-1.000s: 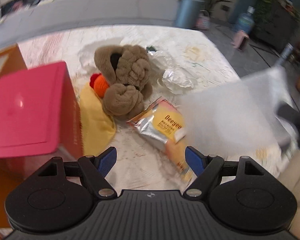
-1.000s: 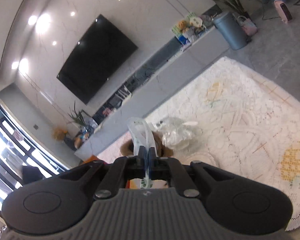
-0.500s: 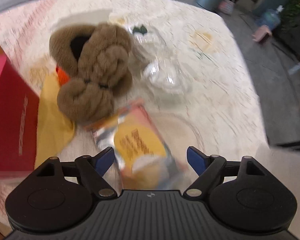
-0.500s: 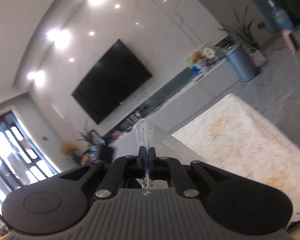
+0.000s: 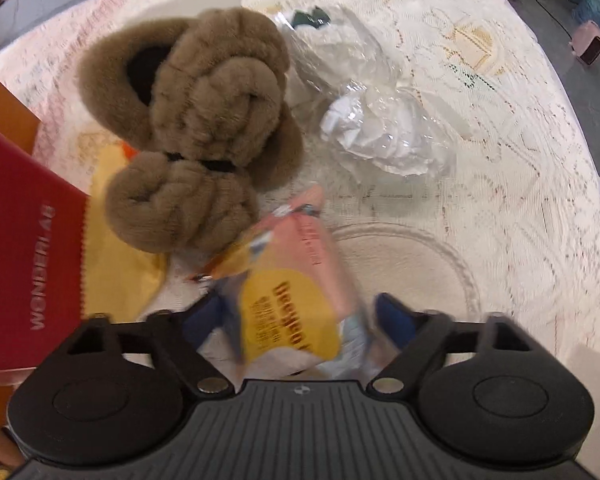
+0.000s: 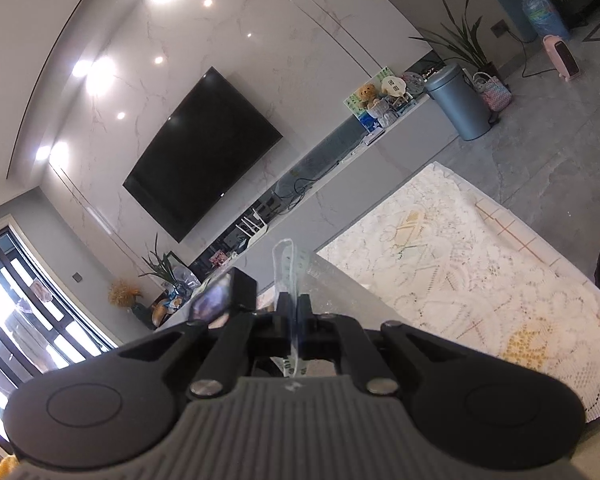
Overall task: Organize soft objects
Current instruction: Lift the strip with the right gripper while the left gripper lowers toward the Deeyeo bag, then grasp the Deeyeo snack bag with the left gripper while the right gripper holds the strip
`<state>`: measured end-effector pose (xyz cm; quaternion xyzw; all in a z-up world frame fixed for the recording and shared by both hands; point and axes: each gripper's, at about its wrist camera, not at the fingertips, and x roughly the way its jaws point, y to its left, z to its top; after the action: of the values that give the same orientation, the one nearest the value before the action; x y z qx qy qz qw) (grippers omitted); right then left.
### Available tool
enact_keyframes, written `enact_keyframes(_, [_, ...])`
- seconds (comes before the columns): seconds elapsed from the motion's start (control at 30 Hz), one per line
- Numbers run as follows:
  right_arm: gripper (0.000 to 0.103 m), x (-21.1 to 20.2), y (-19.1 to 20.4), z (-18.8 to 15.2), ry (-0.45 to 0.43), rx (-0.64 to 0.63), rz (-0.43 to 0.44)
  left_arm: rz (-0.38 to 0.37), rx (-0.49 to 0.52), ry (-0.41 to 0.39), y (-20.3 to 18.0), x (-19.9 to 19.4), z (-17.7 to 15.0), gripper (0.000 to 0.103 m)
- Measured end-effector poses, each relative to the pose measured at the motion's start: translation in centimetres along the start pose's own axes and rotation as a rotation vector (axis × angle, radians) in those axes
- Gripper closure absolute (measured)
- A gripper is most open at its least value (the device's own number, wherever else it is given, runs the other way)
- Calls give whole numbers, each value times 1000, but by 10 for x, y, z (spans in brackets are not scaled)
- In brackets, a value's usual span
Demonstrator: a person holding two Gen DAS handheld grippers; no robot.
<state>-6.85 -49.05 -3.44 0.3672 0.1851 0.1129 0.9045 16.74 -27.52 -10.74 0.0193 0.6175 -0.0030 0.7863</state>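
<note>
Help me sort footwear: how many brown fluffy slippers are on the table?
2. One slipper lies farther back, its opening showing; the other slipper is nearer, overlapping it and resting on the yellow cloth. Others could be hidden underneath.

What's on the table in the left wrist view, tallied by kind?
Brown slippers: 2
Snack pouch: 1, between the open left gripper fingers
Crumpled plastic bags: 2
Yellow cloth: 1
Boxes: 2, red and orange
Total: 8
</note>
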Motion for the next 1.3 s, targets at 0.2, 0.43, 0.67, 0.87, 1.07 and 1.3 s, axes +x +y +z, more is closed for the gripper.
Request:
enact_keyframes(0.2, [103,6,8,-1,10,-9,31,-85,52,-39,25,-17,-11,41])
enact_keyframes(0.43, [103,16,22,-4,45,-45,50,-171,91,-39,43,-31,-21,55])
enact_keyframes(0.67, [103,15,26,-4,46,-51,42,-265,120,-77,58,-53,-37,68])
enact_keyframes(0.87, [103,17,36,-4,42,-70,50,-272,158,-202,58,-83,-47,73])
enact_keyframes(1.07, [103,23,43,-7,65,-88,49,-360,183,-240,62,-102,-49,78])
enact_keyframes(1.3, [103,31,46,-10,90,-90,26,-380,212,-258,68,-100,-53,81])
